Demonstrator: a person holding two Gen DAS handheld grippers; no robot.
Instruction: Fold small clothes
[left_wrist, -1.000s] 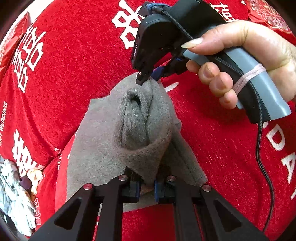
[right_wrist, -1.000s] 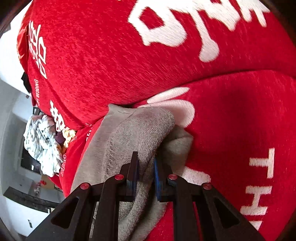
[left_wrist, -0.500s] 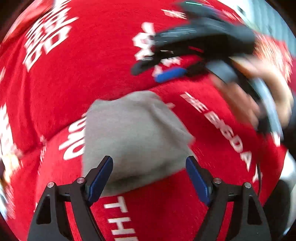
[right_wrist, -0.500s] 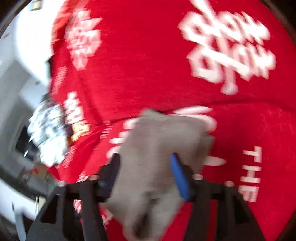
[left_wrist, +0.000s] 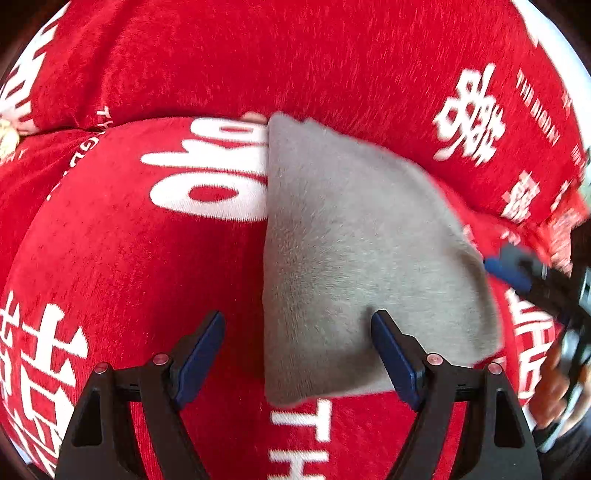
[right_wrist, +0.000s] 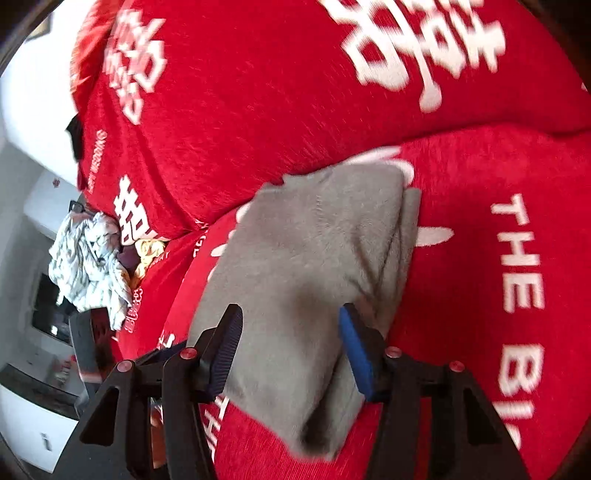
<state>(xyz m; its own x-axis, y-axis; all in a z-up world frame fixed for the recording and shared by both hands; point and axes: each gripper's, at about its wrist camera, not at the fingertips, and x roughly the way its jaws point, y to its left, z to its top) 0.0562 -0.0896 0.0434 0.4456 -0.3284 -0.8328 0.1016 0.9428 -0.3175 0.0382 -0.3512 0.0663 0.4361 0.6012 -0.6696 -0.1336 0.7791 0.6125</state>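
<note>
A grey knitted garment (left_wrist: 362, 251) lies folded flat on the red cushion (left_wrist: 147, 258). It also shows in the right wrist view (right_wrist: 306, 258), with doubled layers along its right edge. My left gripper (left_wrist: 299, 354) is open and empty, just above the garment's near edge. My right gripper (right_wrist: 288, 350) is open and empty, its jaws standing on either side of the garment's near end. The right gripper also shows at the right edge of the left wrist view (left_wrist: 517, 273), beside the garment.
The red cushion cover with white lettering (right_wrist: 517, 266) fills both views; a second red cushion (right_wrist: 258, 92) rises behind. A pile of white and yellow clothes (right_wrist: 92, 254) lies at the far left. A dark chair back (right_wrist: 86, 347) stands below it.
Both grippers opened and let go of the grey garment, which dropped flat from its raised bunch. Both then drew back, and the right gripper moved to the garment's right side.
</note>
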